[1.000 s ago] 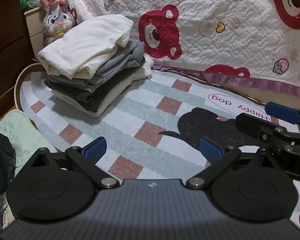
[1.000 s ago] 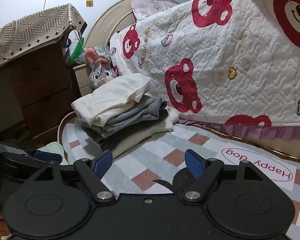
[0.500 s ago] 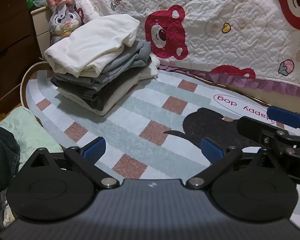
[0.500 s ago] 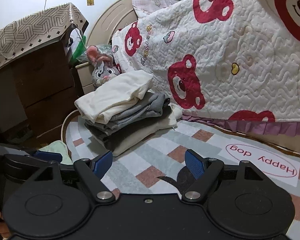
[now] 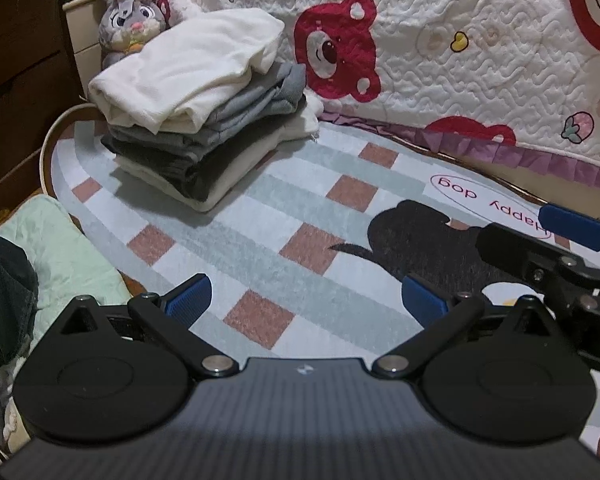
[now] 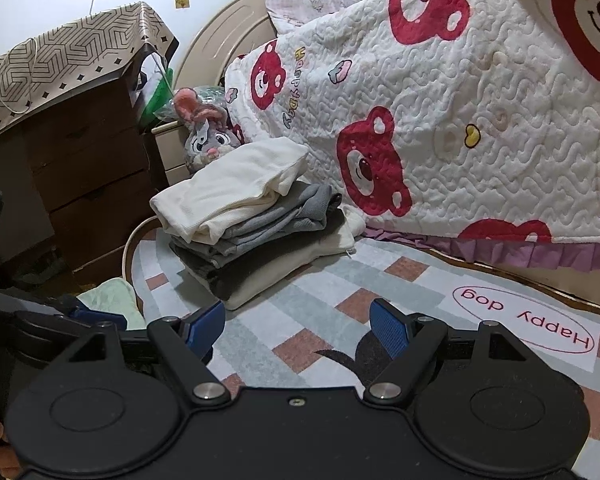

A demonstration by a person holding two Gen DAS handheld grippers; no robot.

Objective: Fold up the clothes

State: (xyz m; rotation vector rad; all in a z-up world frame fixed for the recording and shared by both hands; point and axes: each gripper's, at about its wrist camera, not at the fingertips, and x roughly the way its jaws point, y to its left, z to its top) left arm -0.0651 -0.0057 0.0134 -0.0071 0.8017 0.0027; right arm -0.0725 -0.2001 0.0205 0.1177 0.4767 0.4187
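Quilt (image 6: 480, 128): bear-print, draped over the bed edge — its top is cut off in both views.
Rug (image 5: 300, 216): checked, mostly bare.
Folded stack (image 5: 196, 108): on the rug's far left corner, well ahead of both tools; a plush rabbit (image 5: 128, 20) half hidden behind it.
Left gripper (image 5: 304, 300): jaws spread, empty.
Right gripper (image 6: 298, 326): jaws spread, empty — beside the left one.

A home bedroom: a bed under a bear-print quilt (image 6: 480, 120), a wooden dresser (image 6: 80, 168), a plush rabbit (image 6: 206, 140) on the floor.
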